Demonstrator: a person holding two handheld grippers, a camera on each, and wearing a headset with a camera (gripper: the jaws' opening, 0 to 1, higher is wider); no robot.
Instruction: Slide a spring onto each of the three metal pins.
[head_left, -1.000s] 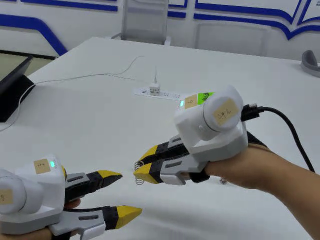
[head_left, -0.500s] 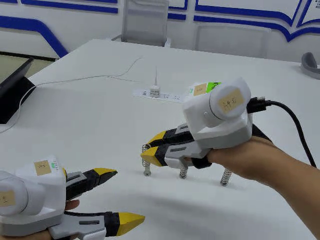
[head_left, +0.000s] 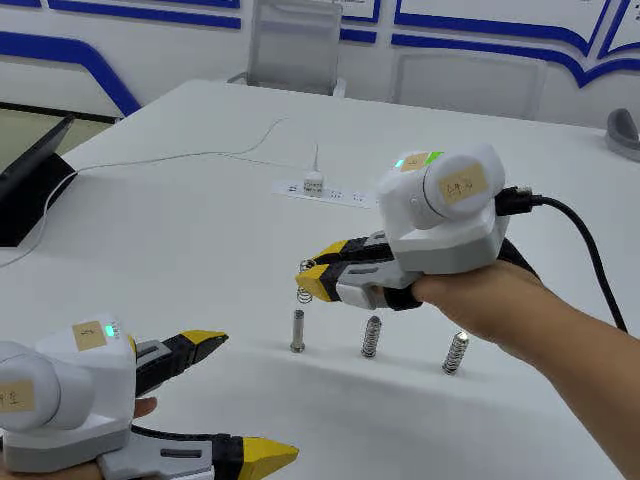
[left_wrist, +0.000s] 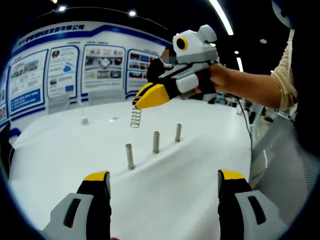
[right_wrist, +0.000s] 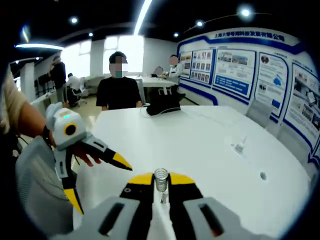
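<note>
Right claw (head_left: 312, 280) pinching a coil spring (head_left: 303, 293) over the one bare pin (head_left: 297, 331)

The yellow-tipped black jaws are clamping down on the top of the thin wire coil, so it's hanging upright, long axis vertical, just above the bare pin and not touching it. That pin is a smooth metal rod standing straight up on the matte white bench (head_left: 180, 230), leftmost of a row of three in the head view. The middle pin (head_left: 371, 337) and the right pin (head_left: 456, 352) are each wearing a spring. The left claw (head_left: 250, 397) is hovering low nearby, jaws wide apart, gripping nothing.
</note>
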